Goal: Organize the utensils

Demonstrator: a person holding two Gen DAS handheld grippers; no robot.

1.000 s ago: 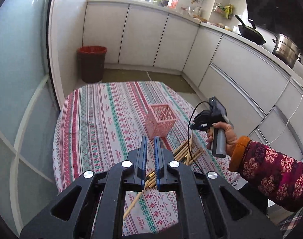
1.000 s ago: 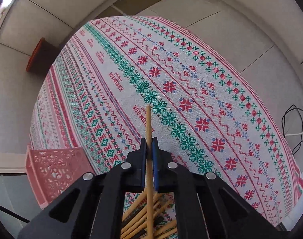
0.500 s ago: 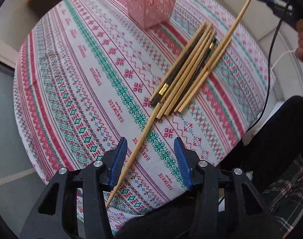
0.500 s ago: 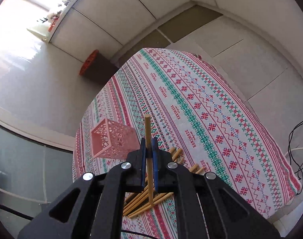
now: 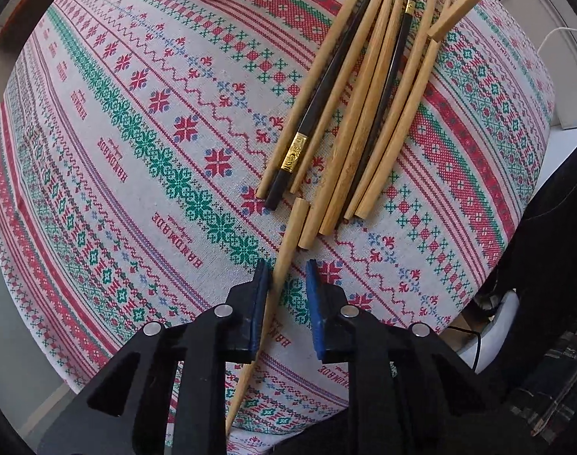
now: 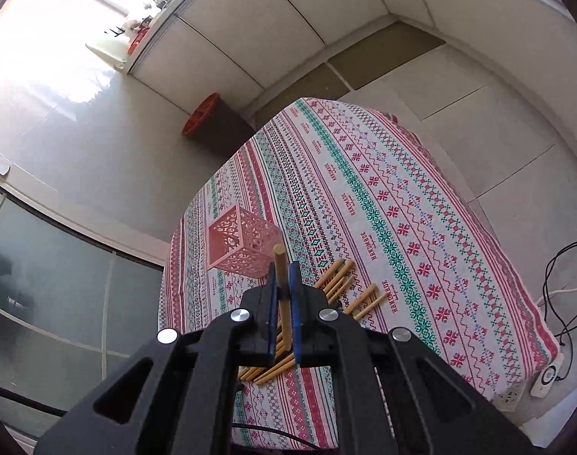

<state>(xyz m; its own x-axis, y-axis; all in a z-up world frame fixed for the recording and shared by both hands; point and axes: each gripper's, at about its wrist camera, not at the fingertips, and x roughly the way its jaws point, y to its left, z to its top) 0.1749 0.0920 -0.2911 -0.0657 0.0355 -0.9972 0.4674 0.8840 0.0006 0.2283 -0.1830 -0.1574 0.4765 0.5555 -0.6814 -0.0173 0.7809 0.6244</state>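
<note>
A loose wooden chopstick [image 5: 293,227] lies on the patterned tablecloth [image 5: 136,132], just in front of a pile of wooden and black chopsticks [image 5: 364,113]. My left gripper [image 5: 286,265] points down over it. Its jaws are closing with this chopstick between them: the stick rests against the left pad and the right pad stands apart from it. My right gripper [image 6: 283,270] is shut on another wooden chopstick [image 6: 279,256], held above the table near the pink lattice basket [image 6: 243,242]. That raised stick [image 5: 466,0] also shows in the left wrist view.
The table's near edge is close below the left gripper, with a person's dark trousers [image 5: 546,246] beside it. A brown bin with a red rim [image 6: 212,121] stands past the table. A power strip and cables [image 6: 546,375] lie on the floor to the right.
The left gripper dropped and tipped down toward the table, let its chopstick fall, opened wide, then narrowed around the stick. The right gripper rose with its chopstick, away from the pile.
</note>
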